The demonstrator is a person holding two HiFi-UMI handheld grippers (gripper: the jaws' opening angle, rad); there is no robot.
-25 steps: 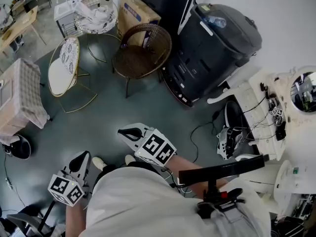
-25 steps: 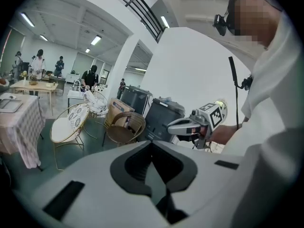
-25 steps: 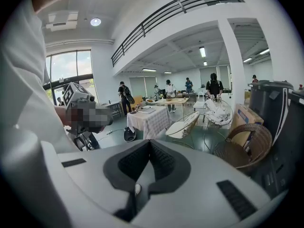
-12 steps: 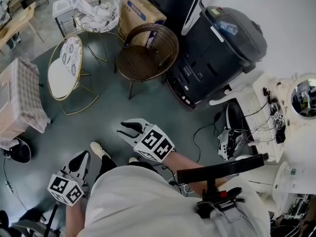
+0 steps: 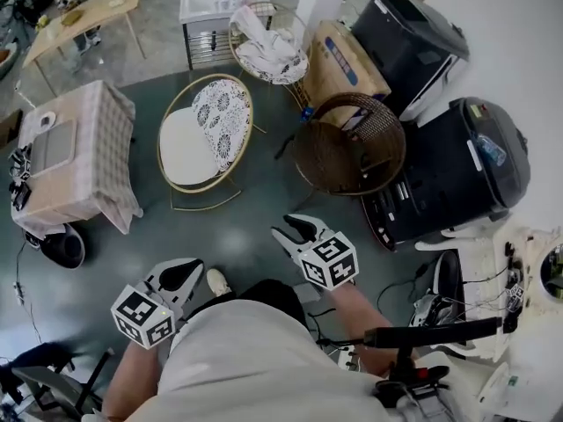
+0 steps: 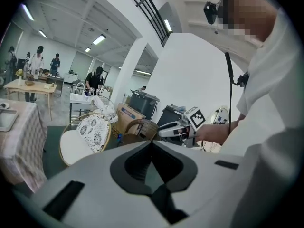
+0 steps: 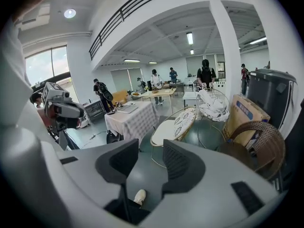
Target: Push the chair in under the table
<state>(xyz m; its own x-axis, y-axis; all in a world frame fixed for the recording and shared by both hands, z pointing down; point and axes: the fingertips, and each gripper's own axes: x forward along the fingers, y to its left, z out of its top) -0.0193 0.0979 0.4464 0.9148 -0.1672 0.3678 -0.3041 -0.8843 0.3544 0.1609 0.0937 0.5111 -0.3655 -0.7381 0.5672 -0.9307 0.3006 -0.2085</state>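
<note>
Left gripper view, clearer than head view: left claw (image 6: 154, 184), jaws together, empty

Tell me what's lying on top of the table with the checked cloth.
A flat grey tray and a small white item lie on the table. Its checked cloth covers the top and drapes down, hiding whatever is beneath.

Cardboard box (image 5: 339, 55): I see a blue printed strip; its lettering is too small to read.
Left cube (image 5: 143, 316): black-and-white square markers only, no characters.
Right cube (image 5: 327, 262): same marker type, no characters.
</note>
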